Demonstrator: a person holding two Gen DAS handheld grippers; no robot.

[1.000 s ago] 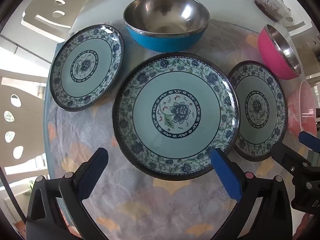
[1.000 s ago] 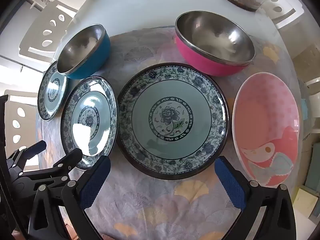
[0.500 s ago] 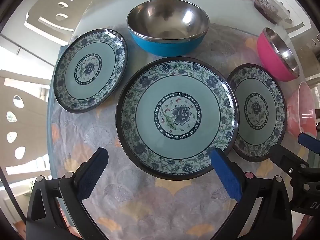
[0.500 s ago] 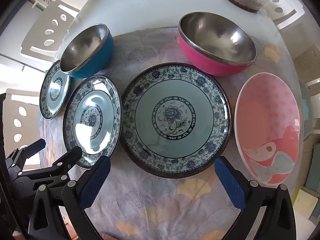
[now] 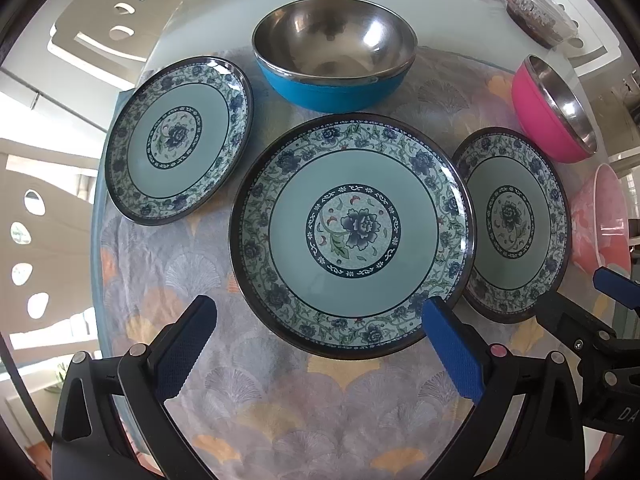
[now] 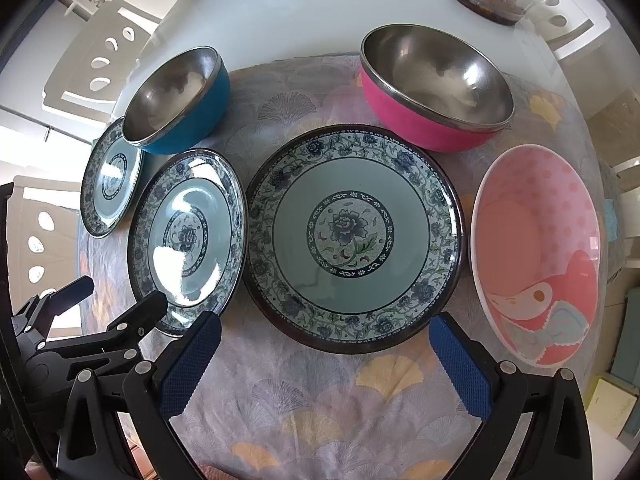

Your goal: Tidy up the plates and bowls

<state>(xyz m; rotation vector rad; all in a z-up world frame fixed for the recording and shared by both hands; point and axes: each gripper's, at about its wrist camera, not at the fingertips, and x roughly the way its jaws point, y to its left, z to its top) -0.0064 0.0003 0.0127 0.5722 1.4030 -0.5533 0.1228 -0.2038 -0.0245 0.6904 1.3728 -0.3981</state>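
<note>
**Two plates, each lying dead ahead of its own jaws**

A round desk (image 5: 224, 12) under a fan-patterned cloth (image 5: 280, 408) is sitting among pale cut-out chairs, and all the crockery is lying out on it singly, nothing stacked yet.

The left gripper (image 5: 320, 344) is hovering low over the near edge with its jaws spread wide and holding nothing. Straight ahead of it, centred between the blue pads, the middle floral plate (image 5: 352, 236) is lying flat, its near rim just reaching the right pad in the left wrist view. A further floral plate (image 5: 180, 140) is resting off to the left, and the blue bowl (image 5: 334, 68) is standing just behind.

The right gripper (image 6: 324, 360) is likewise gaping and empty, and it is facing the right-hand floral plate (image 6: 352, 236), which is lying squarely ahead of it. The pink bowl (image 6: 436, 88) is standing behind that plate, and the pink cartoon dish (image 6: 536, 252) is lying to the right.

The two middle plates are lying rim to rim or nearly so; I cannot tell whether they are touching. Being round, they are offering no long axis, so only the near rim matters. Each gripper is nearer its own plate, and neither seems to be favoured.
</note>
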